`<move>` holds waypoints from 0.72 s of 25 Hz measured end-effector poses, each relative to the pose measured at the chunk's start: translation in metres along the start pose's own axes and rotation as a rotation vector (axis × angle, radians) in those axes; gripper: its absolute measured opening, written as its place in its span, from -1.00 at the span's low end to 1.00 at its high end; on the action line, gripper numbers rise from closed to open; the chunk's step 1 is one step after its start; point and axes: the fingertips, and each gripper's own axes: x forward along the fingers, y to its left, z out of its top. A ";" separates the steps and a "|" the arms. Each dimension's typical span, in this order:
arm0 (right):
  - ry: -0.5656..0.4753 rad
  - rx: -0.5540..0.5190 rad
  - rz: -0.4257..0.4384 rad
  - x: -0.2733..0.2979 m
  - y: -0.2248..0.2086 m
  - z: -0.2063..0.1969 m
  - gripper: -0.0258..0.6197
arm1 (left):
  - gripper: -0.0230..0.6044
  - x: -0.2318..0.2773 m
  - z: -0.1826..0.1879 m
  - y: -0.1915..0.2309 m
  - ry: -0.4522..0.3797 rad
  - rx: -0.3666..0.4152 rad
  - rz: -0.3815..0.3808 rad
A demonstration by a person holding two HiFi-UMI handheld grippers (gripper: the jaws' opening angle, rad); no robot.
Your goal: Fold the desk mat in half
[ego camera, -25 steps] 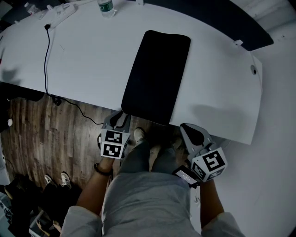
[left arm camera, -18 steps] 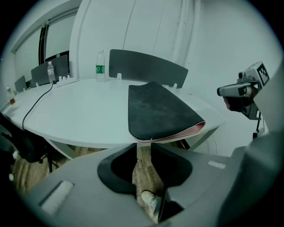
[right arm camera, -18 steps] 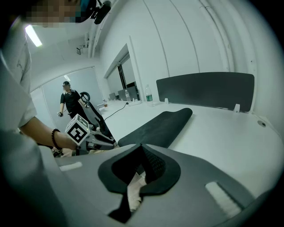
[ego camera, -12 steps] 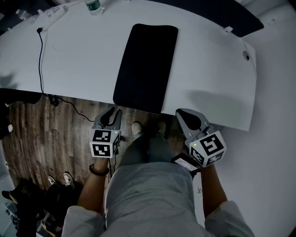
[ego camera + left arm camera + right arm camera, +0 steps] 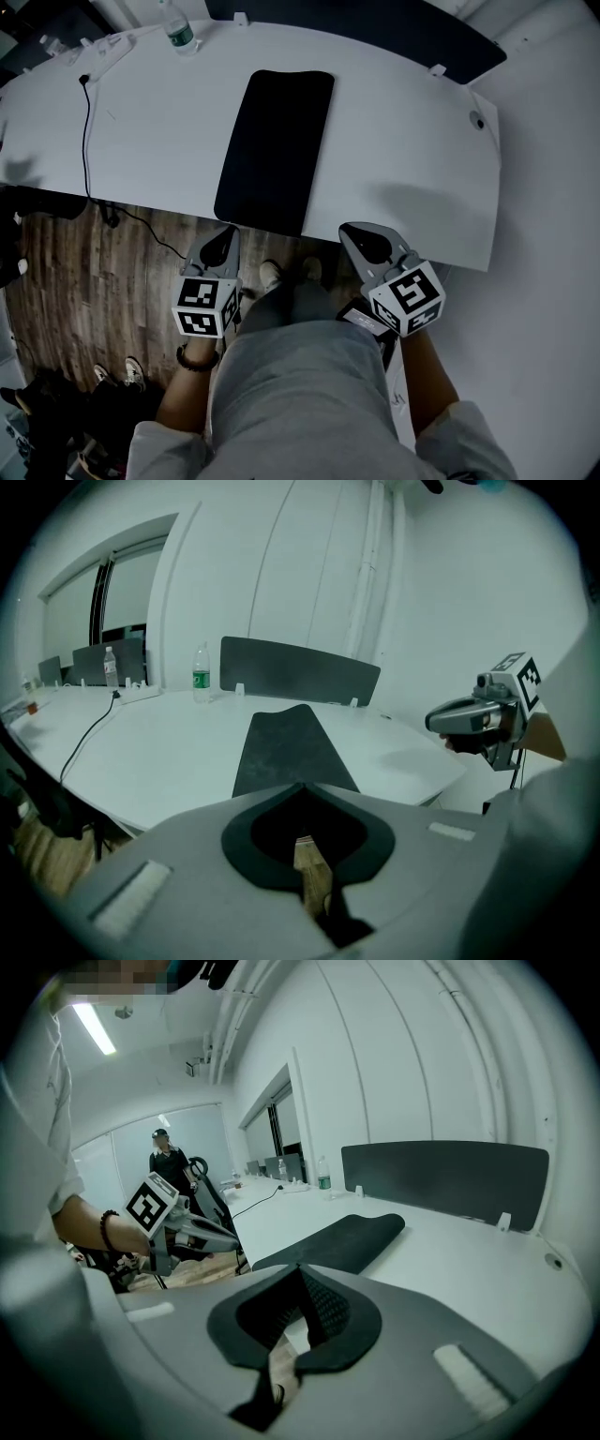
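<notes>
Black rectangular desk mat with rounded corners, lying flat and unfolded on the white table, one short end at the table's near edge

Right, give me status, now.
Grippers: left gripper just closed, empty; right gripper shut, empty; both short of the desk. Desk mat flat, unfolded. Nothing in the way; bottle, cable off left.

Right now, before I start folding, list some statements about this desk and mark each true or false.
The mat lies flat and unfolded on the desk. True.
The left hand-held gripper grips the mat. False: its jaws are shut on nothing.
A bottle stands on the mat. False: it stands at the desk's far edge, apart from the mat.
A cable runs across the desk left of the mat. True.
</notes>
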 end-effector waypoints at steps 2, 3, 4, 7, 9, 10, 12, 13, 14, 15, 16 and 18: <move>-0.006 -0.009 0.010 -0.005 -0.002 0.003 -0.90 | -0.87 -0.006 0.008 -0.012 -0.010 0.003 -0.007; -0.010 -0.012 0.014 -0.008 -0.002 0.006 -0.90 | -0.87 -0.009 0.012 -0.017 -0.015 0.003 -0.011; -0.016 -0.012 0.019 -0.010 -0.003 0.009 -0.90 | -0.86 -0.012 0.016 -0.022 -0.021 0.002 -0.013; -0.035 0.005 0.035 -0.020 -0.003 0.019 -0.90 | -0.87 -0.022 0.027 -0.036 -0.041 0.001 -0.016; -0.042 0.008 0.038 -0.028 -0.003 0.026 -0.90 | -0.87 -0.028 0.034 -0.043 -0.056 0.002 -0.015; -0.044 0.002 0.038 -0.031 -0.003 0.030 -0.90 | -0.87 -0.031 0.038 -0.047 -0.061 0.004 -0.014; -0.050 -0.014 0.036 -0.038 -0.004 0.036 -0.90 | -0.87 -0.037 0.045 -0.054 -0.065 0.013 -0.016; -0.054 -0.019 0.035 -0.041 -0.005 0.039 -0.91 | -0.87 -0.039 0.049 -0.058 -0.066 0.016 -0.017; -0.060 -0.021 0.035 -0.044 -0.005 0.042 -0.91 | -0.87 -0.041 0.053 -0.062 -0.068 0.018 -0.017; -0.065 -0.024 0.036 -0.047 -0.006 0.044 -0.91 | -0.87 -0.043 0.057 -0.065 -0.071 0.019 -0.016; -0.069 -0.027 0.038 -0.050 -0.006 0.046 -0.91 | -0.87 -0.044 0.060 -0.068 -0.075 0.021 -0.012; -0.075 -0.032 0.041 -0.053 -0.006 0.049 -0.91 | -0.87 -0.046 0.066 -0.071 -0.083 0.026 -0.004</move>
